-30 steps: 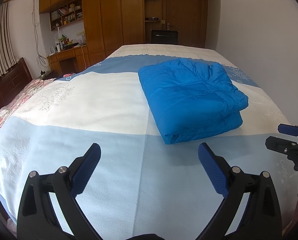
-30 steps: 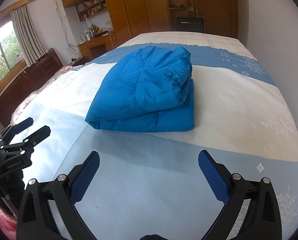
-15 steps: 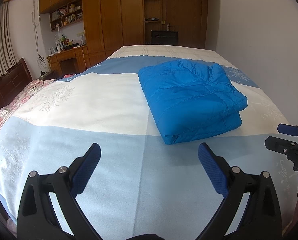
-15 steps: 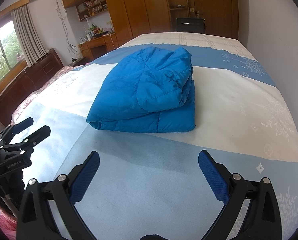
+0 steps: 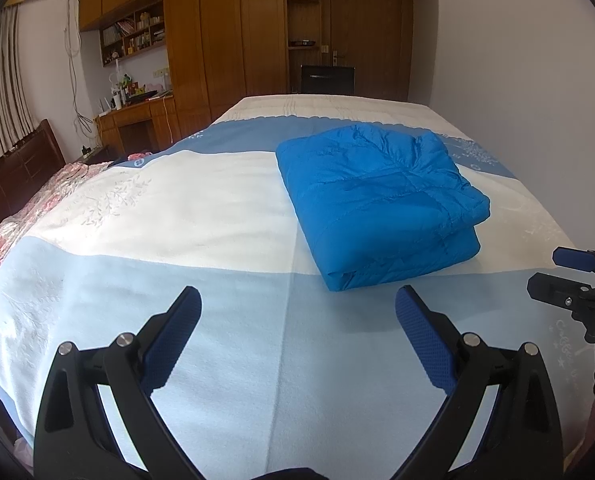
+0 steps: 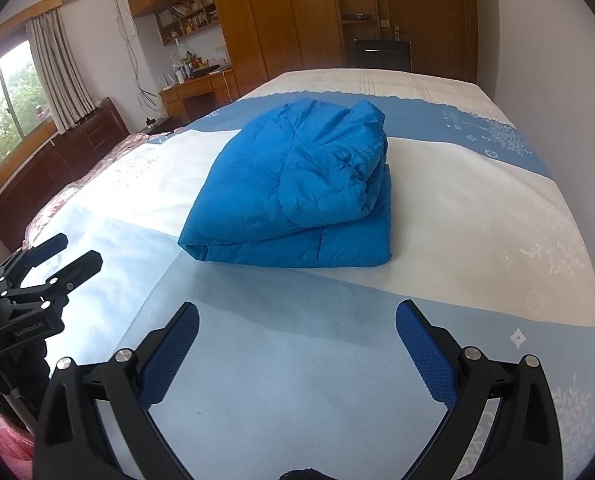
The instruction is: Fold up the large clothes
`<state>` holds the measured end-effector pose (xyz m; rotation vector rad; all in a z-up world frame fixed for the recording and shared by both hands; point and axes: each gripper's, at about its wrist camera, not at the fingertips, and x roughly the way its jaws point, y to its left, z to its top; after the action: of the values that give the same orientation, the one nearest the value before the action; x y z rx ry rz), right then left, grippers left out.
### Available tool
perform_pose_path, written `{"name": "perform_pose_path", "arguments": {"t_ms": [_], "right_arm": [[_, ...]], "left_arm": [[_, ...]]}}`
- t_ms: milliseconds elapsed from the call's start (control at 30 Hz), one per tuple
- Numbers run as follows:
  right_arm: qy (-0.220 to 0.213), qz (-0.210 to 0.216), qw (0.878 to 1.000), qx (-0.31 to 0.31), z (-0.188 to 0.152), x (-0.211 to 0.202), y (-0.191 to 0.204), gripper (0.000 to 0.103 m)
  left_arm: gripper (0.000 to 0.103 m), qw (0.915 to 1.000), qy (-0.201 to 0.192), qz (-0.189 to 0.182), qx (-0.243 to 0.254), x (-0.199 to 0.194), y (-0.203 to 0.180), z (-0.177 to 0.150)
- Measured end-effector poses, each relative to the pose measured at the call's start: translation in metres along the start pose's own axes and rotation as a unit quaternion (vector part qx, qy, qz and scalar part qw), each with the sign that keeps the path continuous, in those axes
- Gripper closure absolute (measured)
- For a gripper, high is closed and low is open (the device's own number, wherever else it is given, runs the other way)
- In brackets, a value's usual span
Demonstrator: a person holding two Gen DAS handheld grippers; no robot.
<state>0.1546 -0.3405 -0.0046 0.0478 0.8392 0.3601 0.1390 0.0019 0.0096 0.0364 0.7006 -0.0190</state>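
Left gripper (image 5: 297, 312): jaws spread wide, nothing between them, at the bottom of the left wrist frame above the light-blue band of the bedspread (image 5: 217, 340). Right gripper (image 6: 297, 320): jaws likewise apart and empty, at the bottom of the right wrist frame. Each gripper appears at the side edge of the other's view. Jacket (image 5: 377, 200): blue, quilted, folded into a compact stack, lying on the white band at centre-right of the left frame, well apart from both grippers. Wardrobe (image 5: 225, 32): wooden, top centre, beyond the bed.
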Motion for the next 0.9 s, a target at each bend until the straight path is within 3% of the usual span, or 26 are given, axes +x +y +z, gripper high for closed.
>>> {"name": "perform_pose_path", "arguments": {"t_ms": [900], "right_arm": [[-0.017, 0.002, 1.0, -0.001, -0.008, -0.019, 0.002, 0.004]], "left_arm": [[0.006, 0.9998, -0.021, 0.0, 0.007, -0.023, 0.001, -0.002]]}}
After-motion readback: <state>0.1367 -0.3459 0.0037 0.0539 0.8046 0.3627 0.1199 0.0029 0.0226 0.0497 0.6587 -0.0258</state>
